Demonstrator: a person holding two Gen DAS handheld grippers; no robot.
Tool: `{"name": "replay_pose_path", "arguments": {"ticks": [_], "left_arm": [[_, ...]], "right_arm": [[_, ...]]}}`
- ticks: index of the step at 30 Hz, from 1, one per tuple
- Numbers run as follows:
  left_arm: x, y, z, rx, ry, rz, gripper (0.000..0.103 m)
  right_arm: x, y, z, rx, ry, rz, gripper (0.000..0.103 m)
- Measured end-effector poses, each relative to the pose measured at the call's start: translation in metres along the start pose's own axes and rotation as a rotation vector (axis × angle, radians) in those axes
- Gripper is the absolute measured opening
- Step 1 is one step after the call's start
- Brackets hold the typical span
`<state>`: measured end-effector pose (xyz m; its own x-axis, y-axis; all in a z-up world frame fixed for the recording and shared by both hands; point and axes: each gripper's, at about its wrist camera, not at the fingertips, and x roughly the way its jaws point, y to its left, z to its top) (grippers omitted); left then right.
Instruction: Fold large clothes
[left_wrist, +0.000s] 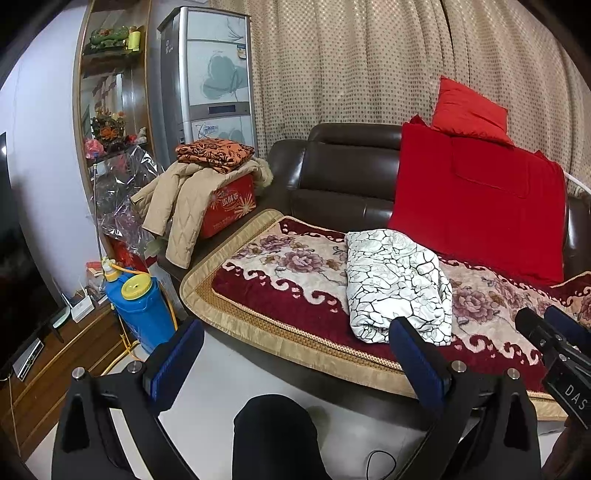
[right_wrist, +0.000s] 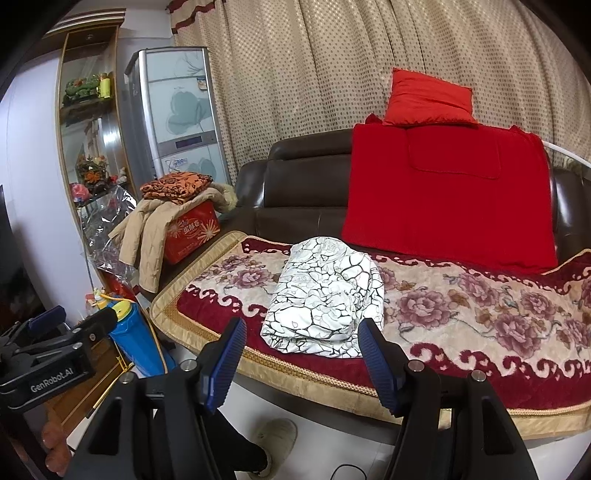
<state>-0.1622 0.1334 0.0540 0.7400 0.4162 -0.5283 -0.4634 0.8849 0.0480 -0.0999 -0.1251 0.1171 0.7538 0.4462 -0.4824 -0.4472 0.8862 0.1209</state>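
A white garment with a black crackle print (left_wrist: 397, 282) lies folded in a bundle on the flowered sofa cover (left_wrist: 295, 266); it also shows in the right wrist view (right_wrist: 327, 299). My left gripper (left_wrist: 295, 350) is open and empty, held in front of the sofa edge, left of the bundle. My right gripper (right_wrist: 301, 350) is open and empty, just short of the bundle's near edge. The right gripper also shows at the right of the left wrist view (left_wrist: 554, 328), and the left gripper at the left of the right wrist view (right_wrist: 74, 321).
A beige quilted jacket (left_wrist: 184, 199) and an orange patterned cloth (left_wrist: 216, 151) lie on a red box (left_wrist: 229, 208) at the sofa's left end. Red cushions (left_wrist: 480, 199) lean on the brown backrest. A blue sprayer tank (left_wrist: 138, 310) stands on the floor. My dark-trousered leg (left_wrist: 275, 435) is below.
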Motion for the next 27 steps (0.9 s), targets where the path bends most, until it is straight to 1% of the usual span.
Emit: {"name": "replay_pose_path", "arguments": {"ticks": [8,27], "left_arm": [[0.0029,0.0027,0.001,0.013,0.001,0.005,0.1],[0.0031,0.0036,0.0012,0.013,-0.002,0.005,0.1]], "right_arm": [[0.006,0.0071,-0.0005,0.0,0.01,0.003,0.067],[0.0075,0.0091,0.0014,-0.001,0.011,0.007,0.067]]}}
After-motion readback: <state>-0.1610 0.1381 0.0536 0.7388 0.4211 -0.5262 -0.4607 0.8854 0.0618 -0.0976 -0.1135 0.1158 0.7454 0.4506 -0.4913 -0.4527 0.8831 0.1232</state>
